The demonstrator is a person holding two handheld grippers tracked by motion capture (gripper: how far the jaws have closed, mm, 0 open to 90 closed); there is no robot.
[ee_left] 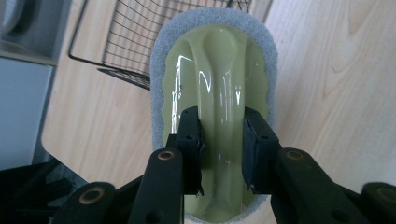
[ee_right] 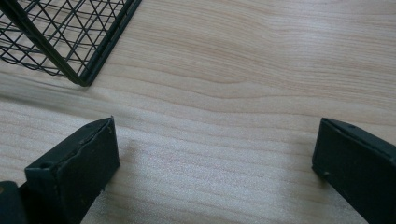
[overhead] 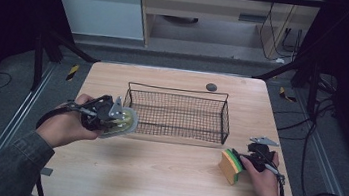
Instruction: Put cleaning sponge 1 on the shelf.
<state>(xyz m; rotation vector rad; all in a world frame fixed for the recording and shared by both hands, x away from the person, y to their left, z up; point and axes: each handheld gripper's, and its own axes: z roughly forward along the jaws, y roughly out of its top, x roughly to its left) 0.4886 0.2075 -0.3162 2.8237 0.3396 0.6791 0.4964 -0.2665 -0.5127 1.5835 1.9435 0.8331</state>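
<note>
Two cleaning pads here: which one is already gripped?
The grey-edged scrubber with the pale green handle, clamped by the left gripper beside the wire basket. The yellow-and-green sponge stands on the table, ungripped; the right gripper is open.

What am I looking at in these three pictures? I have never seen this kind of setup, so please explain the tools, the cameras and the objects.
No robot here: a person at a wooden table holds a hand-operated two-jaw gripper in each hand. The high view comes from a fixed camera above, looking forward and down. The other two views come from cameras riding on the grippers, looking along their black jaws.

On the table stands a black wire basket, apparently empty, with a small dark disc behind it.

The left gripper is shut on the raised handle of a pale green scrubber with a grey pad, held beside the basket's left end. The right gripper is open over bare wood. In the high view it sits next to a yellow and green sponge, which stands on edge on the table.
</note>
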